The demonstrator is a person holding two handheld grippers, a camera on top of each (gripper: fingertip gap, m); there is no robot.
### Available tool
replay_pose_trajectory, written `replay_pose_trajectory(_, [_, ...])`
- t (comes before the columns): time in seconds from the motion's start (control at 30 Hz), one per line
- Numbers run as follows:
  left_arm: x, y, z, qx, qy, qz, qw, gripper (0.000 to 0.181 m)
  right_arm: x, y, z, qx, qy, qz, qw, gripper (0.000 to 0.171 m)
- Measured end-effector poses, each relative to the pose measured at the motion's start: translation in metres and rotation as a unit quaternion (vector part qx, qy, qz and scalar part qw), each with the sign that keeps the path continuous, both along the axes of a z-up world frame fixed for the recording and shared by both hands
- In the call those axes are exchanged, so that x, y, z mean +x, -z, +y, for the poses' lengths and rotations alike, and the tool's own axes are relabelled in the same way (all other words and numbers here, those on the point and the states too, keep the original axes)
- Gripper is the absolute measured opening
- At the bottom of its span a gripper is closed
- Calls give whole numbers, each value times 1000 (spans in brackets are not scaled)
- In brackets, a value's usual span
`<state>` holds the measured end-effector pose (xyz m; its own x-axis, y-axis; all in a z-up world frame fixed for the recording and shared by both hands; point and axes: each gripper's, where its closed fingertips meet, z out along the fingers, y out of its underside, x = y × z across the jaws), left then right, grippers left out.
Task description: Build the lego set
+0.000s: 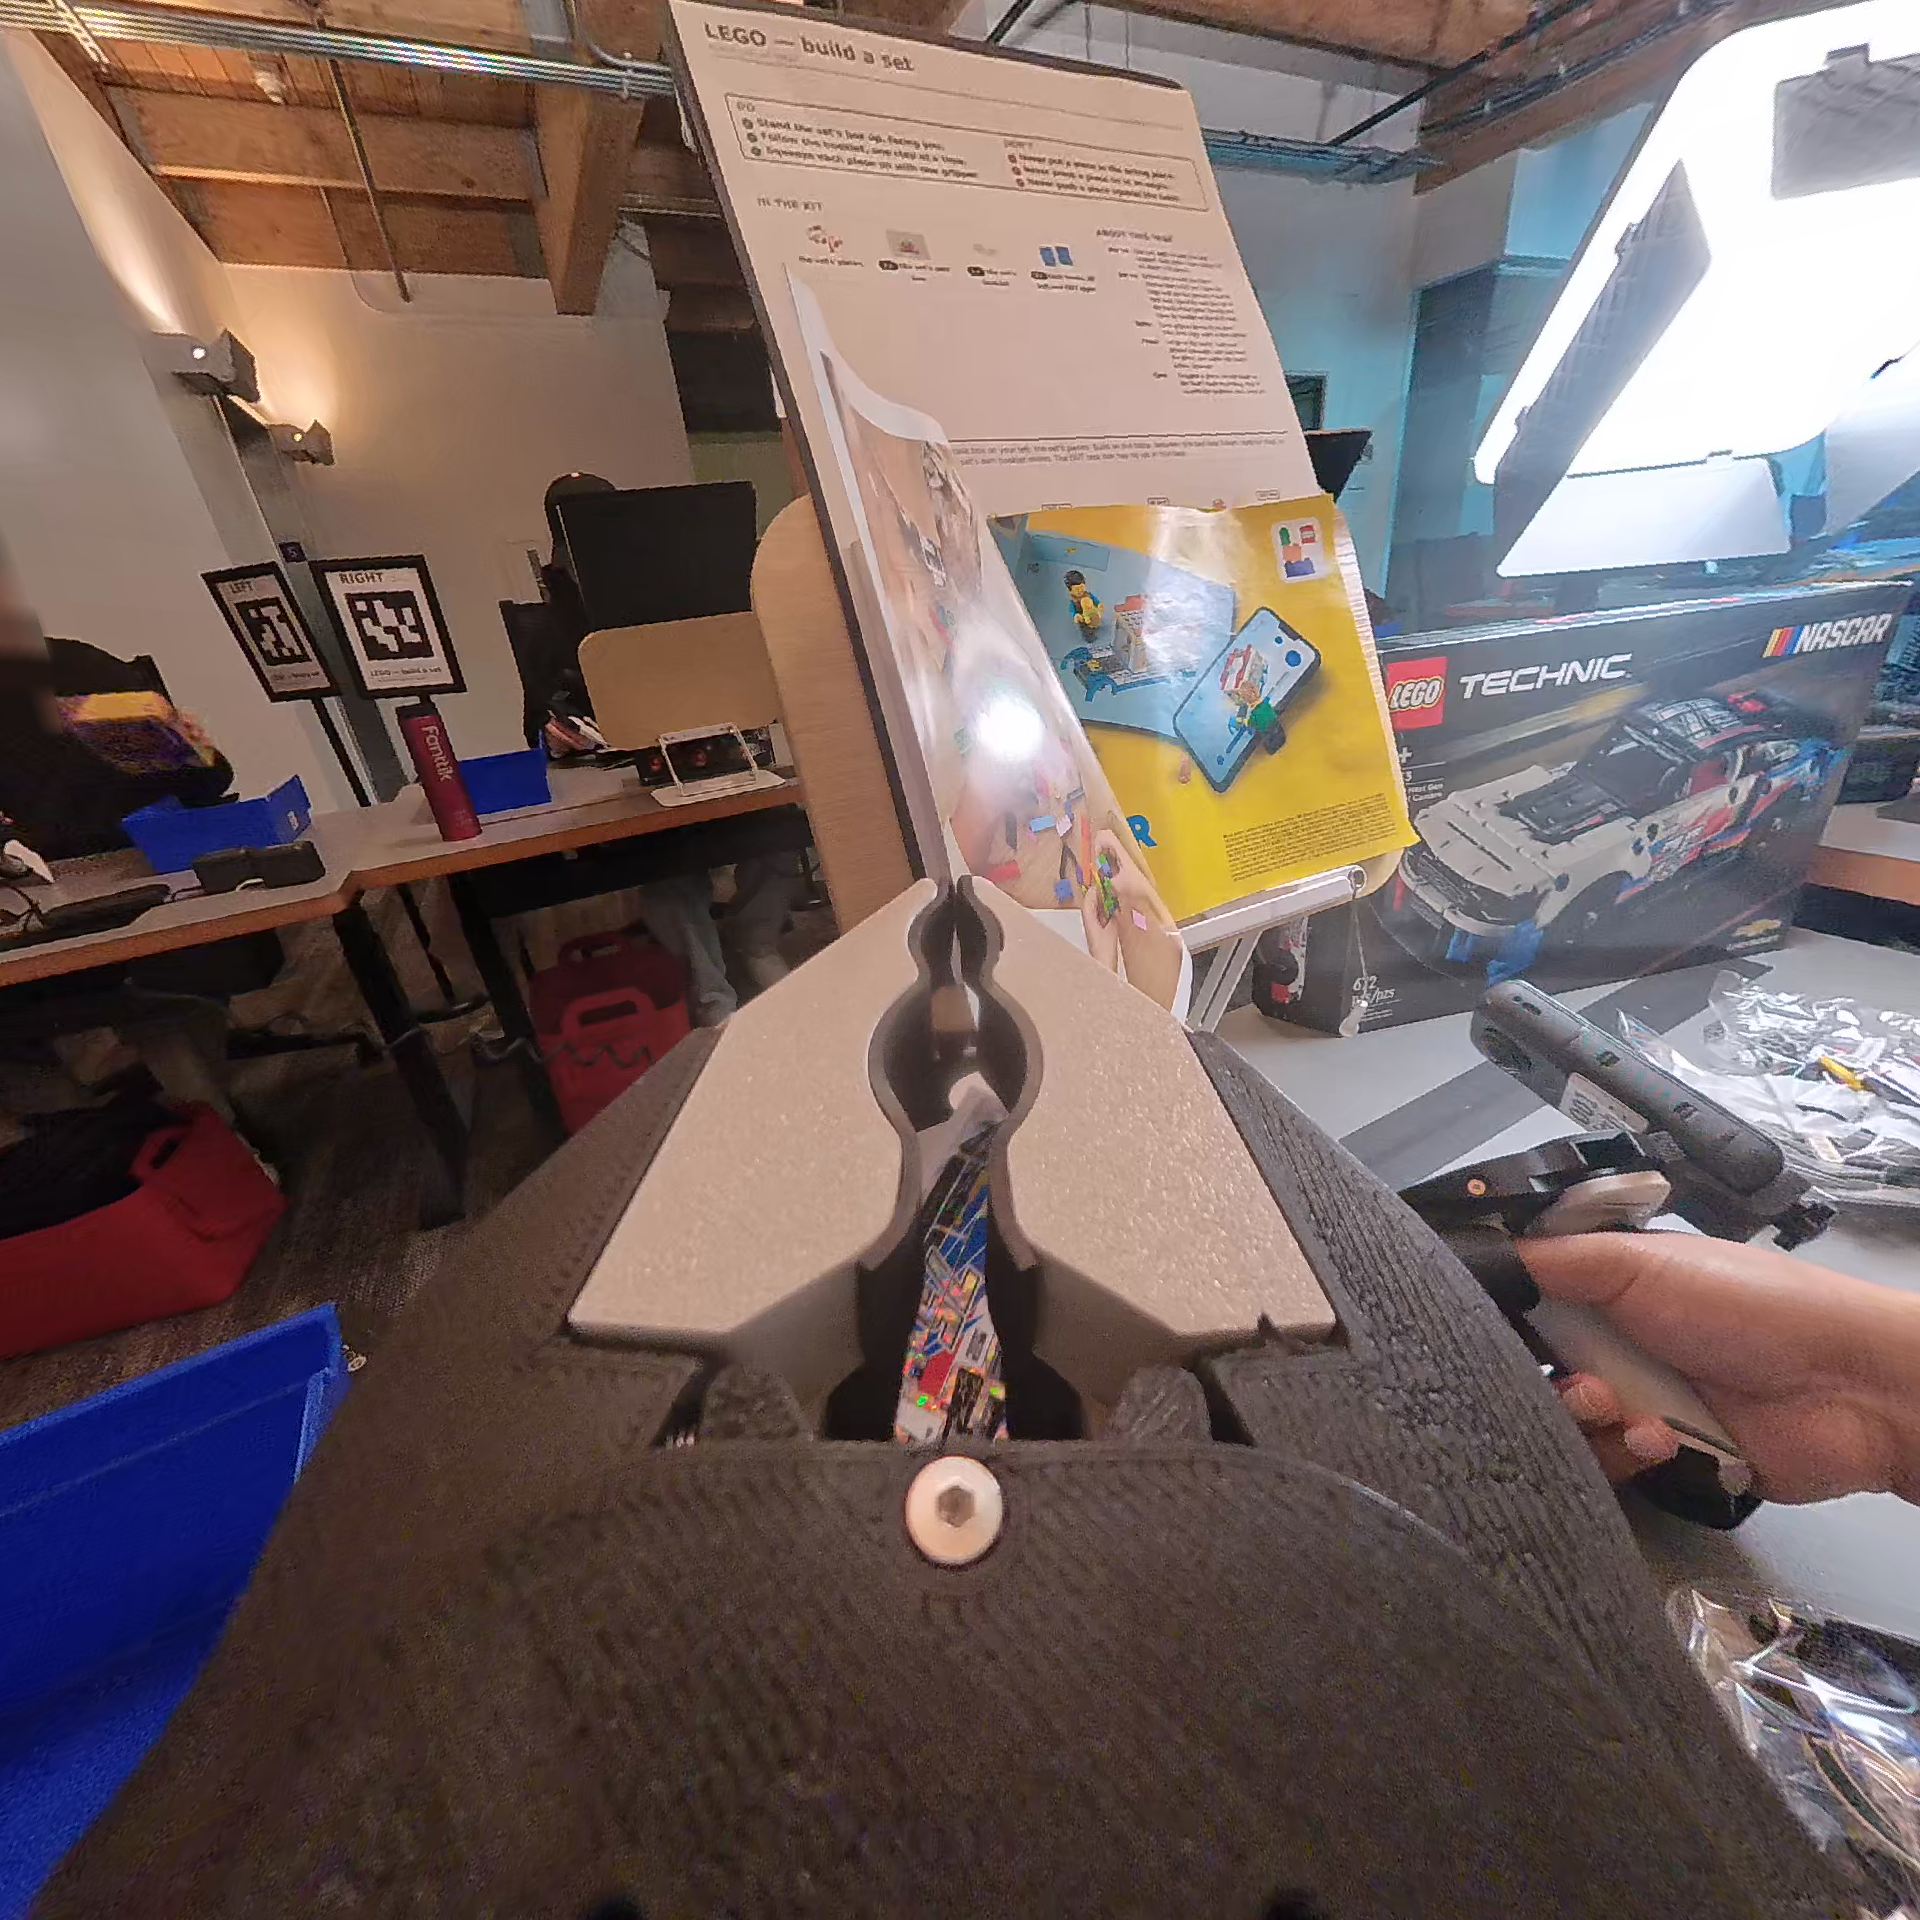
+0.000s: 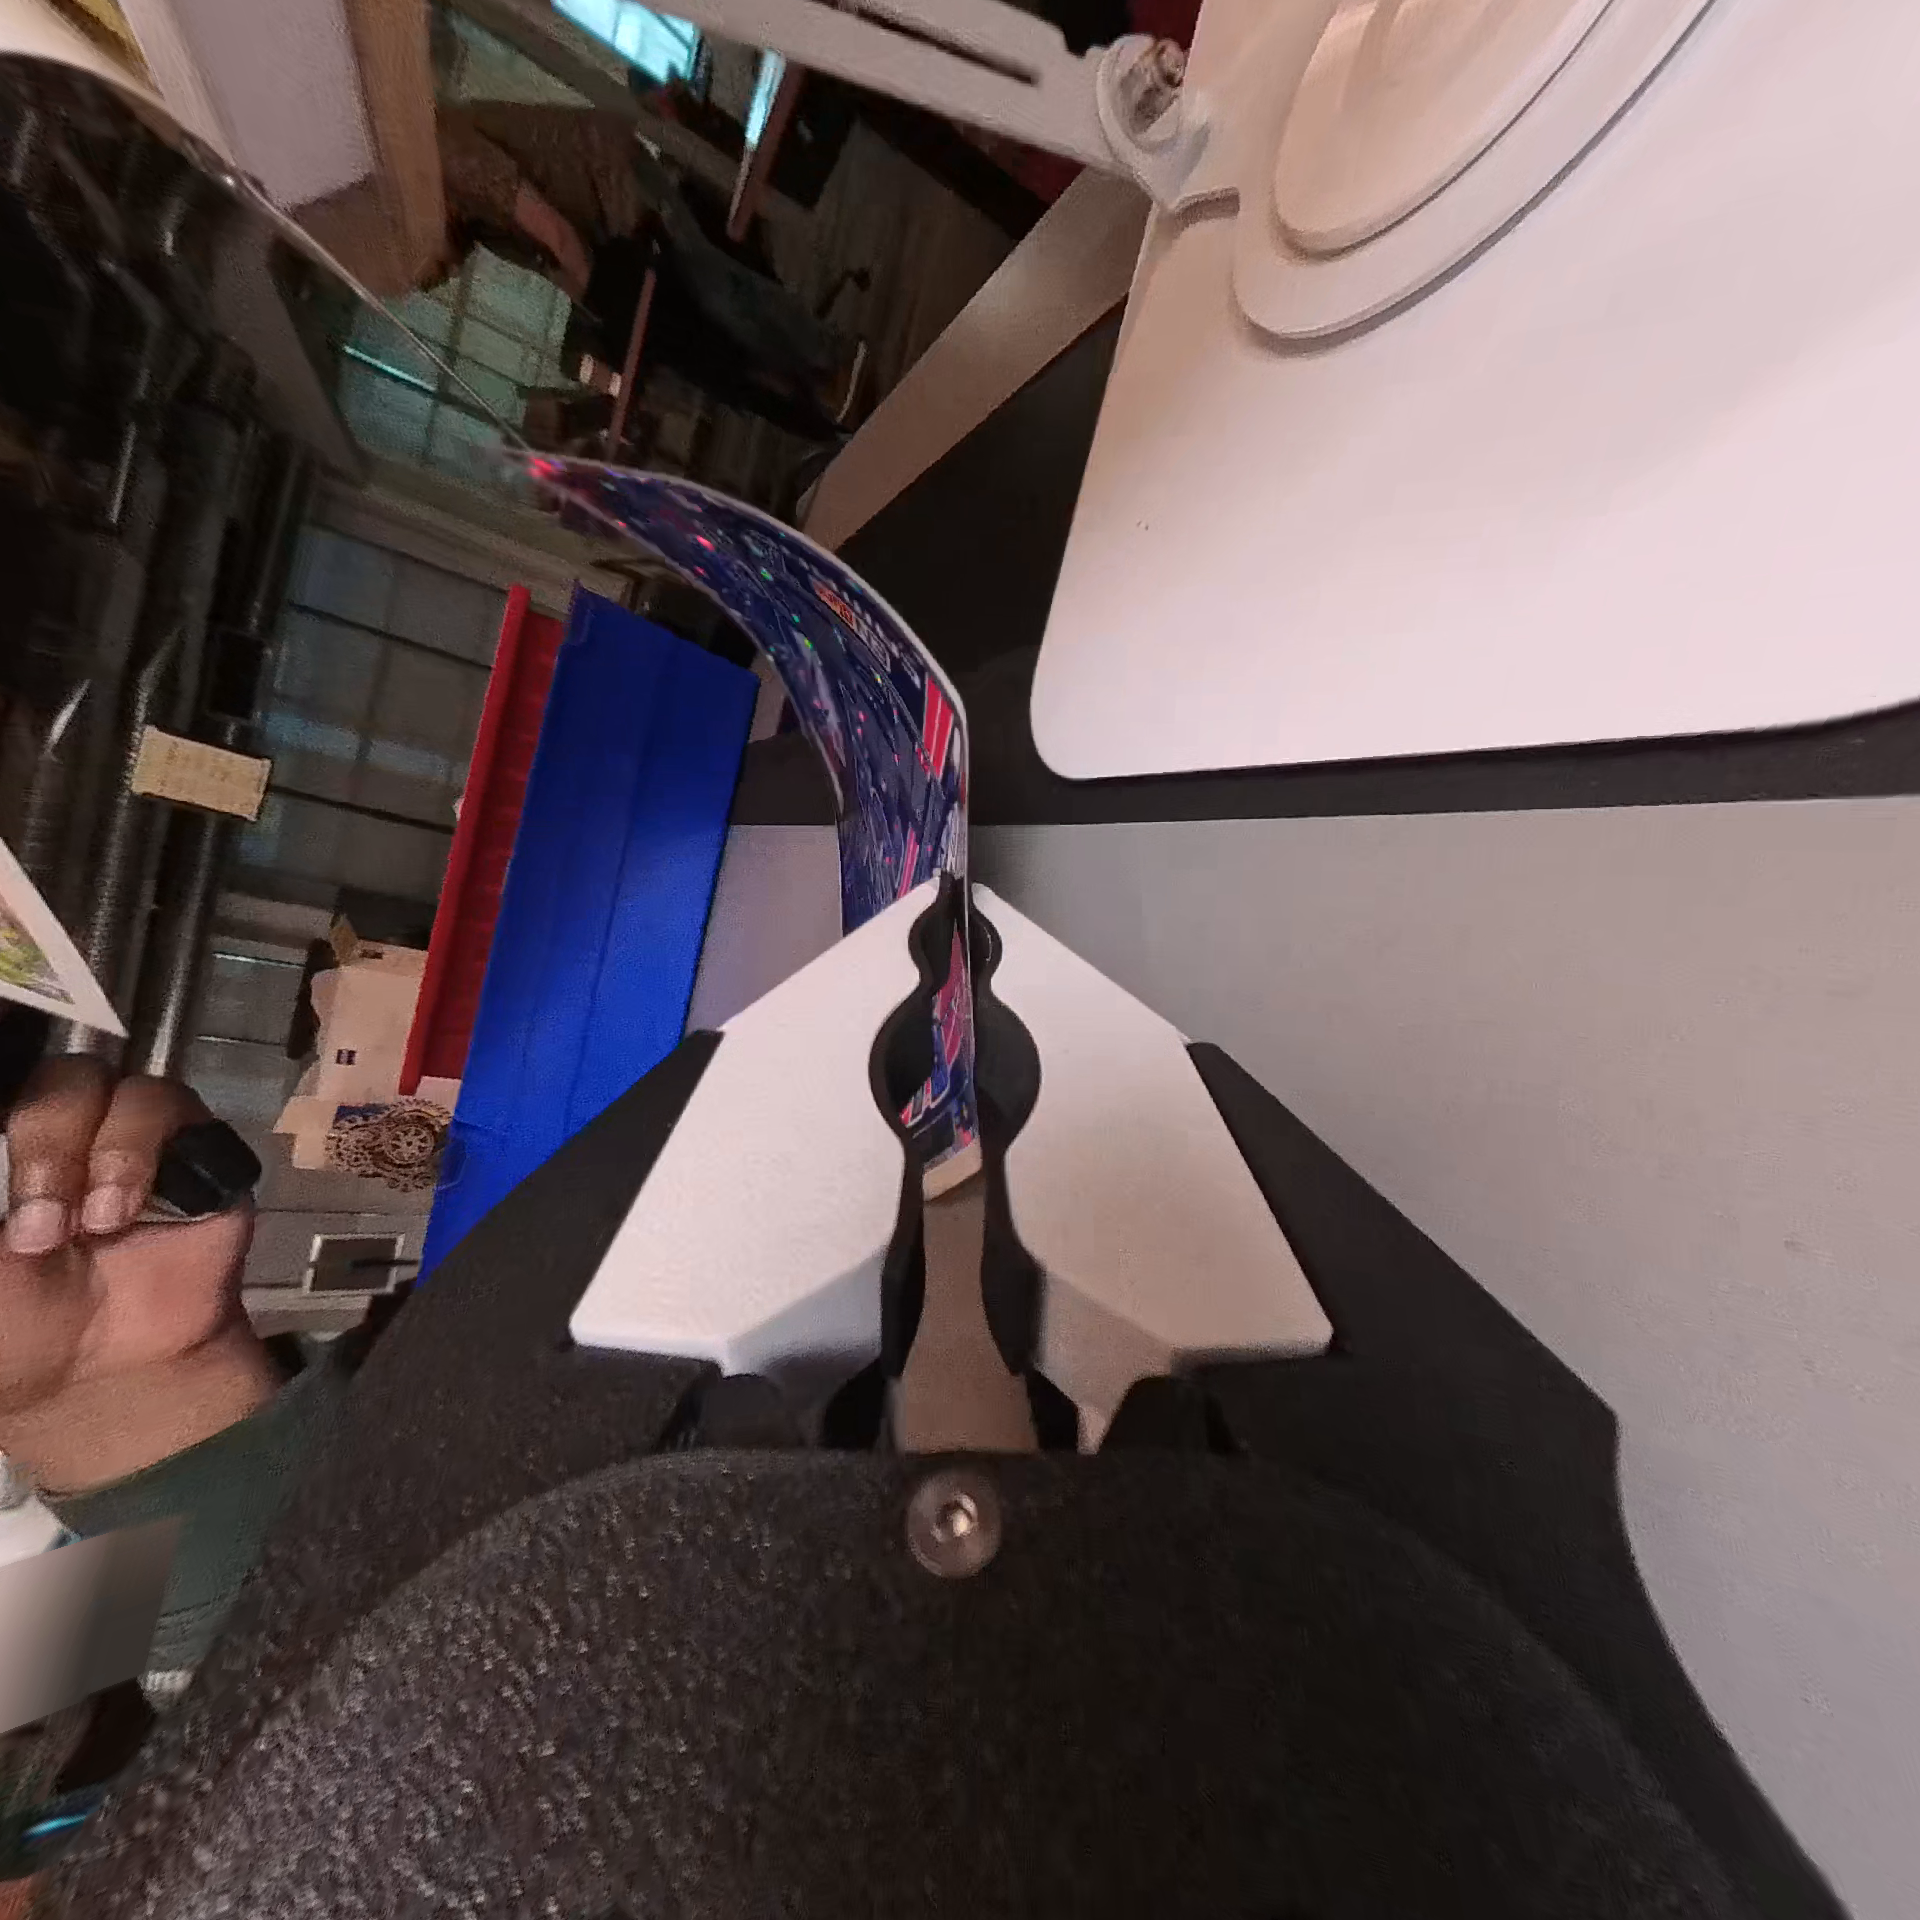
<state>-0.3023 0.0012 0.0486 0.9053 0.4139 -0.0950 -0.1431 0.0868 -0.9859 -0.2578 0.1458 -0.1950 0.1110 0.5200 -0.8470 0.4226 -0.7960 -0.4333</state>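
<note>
My left gripper [image 1: 956, 894] is shut, its tips pinching the lower edge of a glossy booklet page [image 1: 935, 623] that bends out from the open booklet [image 1: 1247, 727] on the stand. A strip of holographic blue sticker sheet [image 1: 951, 1309] shows through the gap between its fingers; I cannot tell whether it touches them. My right gripper [image 2: 956, 904] is shut on the sticker sheet [image 2: 862, 675], which curls up and away from its tips. The set's box [image 1: 1662, 790] stands behind on the table.
An instruction board [image 1: 987, 260] stands behind the booklet; its white base [image 2: 1455, 520] lies on the grey table [image 2: 1558, 1143]. Clear bags of parts [image 1: 1818, 1039] lie at the right. A blue bin [image 1: 135, 1507] is at the left. A hand [image 1: 1745, 1361] holds the other gripper. My right fingertips sit around 30 cm from my left ones.
</note>
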Motion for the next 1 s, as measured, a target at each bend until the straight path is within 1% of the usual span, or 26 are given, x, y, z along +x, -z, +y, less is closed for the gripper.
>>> replay_pose_trajectory(0.1, [0,-2,-2,1,-1,2,1000,0,-2,-2,-10,17,-22,-6,1000,0])
replay_pose_trajectory(0.23, [-2,-6,-8,10,-3,0,1000,0,13,-14,6,20,-4,5,1000,0])
replay_pose_trajectory(0.37, [-4,-8,-9,17,-1,-5,1000,0,45,-10,46,-9,63,12,998,0])
replay_pose_trajectory(0.43, [-2,-8,-7,16,0,-2,1000,0,58,-8,60,-19,90,18,996,0])
replay_pose_trajectory(0.53, [2,-9,-5,13,2,3,1000,0,68,-16,83,-46,150,57,986,0])
replay_pose_trajectory(0.63, [5,-8,-3,9,1,6,1000,0,64,-25,100,-48,187,89,977,0])
replay_pose_trajectory(0.8, [3,-6,-3,6,-5,10,1000,0,46,-39,114,-52,236,130,962,0])
replay_pose_trajectory(0.93, [0,-3,-3,3,-7,7,1000,0,35,-37,110,-49,248,131,958,0])
replay_pose_trajectory(1.0, [-1,-2,-4,1,-8,6,1000,0,34,-31,103,-50,234,121,963,0])
